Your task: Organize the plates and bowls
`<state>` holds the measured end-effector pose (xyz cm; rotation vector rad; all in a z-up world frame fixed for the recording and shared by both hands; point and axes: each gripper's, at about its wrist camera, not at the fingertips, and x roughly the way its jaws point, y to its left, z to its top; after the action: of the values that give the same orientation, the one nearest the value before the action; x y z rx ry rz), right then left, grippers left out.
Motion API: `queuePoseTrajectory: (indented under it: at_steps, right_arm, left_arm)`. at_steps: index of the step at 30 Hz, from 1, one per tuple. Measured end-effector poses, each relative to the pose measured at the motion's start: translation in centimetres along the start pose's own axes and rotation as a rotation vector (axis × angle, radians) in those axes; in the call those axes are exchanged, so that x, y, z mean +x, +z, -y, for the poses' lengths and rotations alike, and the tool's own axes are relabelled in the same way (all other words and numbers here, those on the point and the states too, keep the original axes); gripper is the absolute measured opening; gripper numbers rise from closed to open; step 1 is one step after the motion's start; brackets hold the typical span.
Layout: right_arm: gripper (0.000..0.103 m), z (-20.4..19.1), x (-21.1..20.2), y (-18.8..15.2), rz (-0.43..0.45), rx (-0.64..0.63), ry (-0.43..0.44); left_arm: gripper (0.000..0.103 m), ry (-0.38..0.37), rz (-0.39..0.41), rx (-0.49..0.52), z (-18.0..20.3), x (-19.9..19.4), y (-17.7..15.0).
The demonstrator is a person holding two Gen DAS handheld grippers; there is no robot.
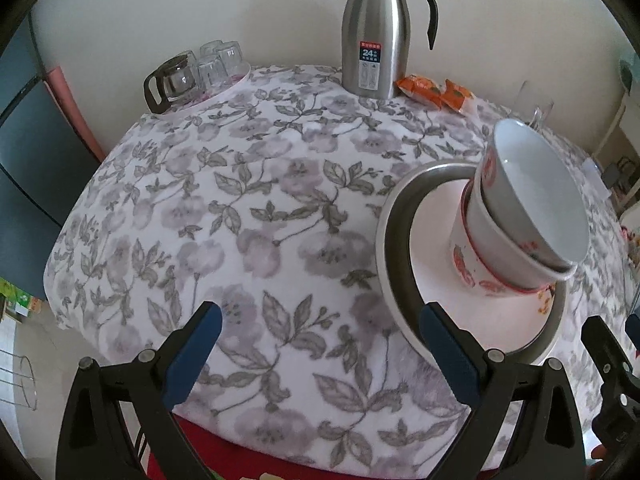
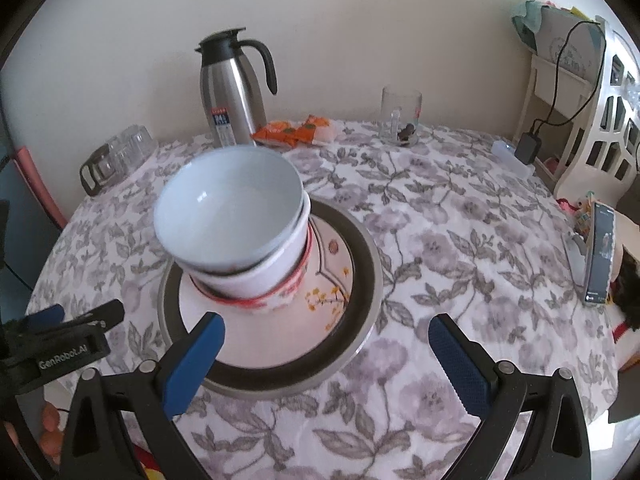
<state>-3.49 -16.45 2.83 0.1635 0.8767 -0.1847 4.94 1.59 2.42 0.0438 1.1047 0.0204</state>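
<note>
A stack of bowls stands on a white patterned plate, which lies on a larger dark-rimmed plate on the floral tablecloth. The top bowl is plain white inside and sits tilted. In the left wrist view the bowl stack and the dark-rimmed plate are at the right. My left gripper is open and empty over the cloth, to the left of the plates. My right gripper is open and empty, with its left finger over the plate's near rim.
A steel thermos jug stands at the back by the wall, with orange snack packets beside it. A tray of upturned glasses is at the back left. A glass mug and a phone are on the right.
</note>
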Motion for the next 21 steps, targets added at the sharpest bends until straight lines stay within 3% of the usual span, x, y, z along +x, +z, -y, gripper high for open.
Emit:
queuePoseTrajectory:
  at_steps: [8, 21]
  right_arm:
    - [0.103, 0.2, 0.3, -1.3, -0.029, -0.003, -0.003]
    - [0.103, 0.7, 0.7, -1.2, -0.041, -0.006, -0.027]
  left_arm:
    - [0.099, -0.036, -0.025, 0.041, 0.6, 0.0, -0.9]
    - [0.099, -0.06, -0.043, 0.018, 0.4, 0.2, -0.7]
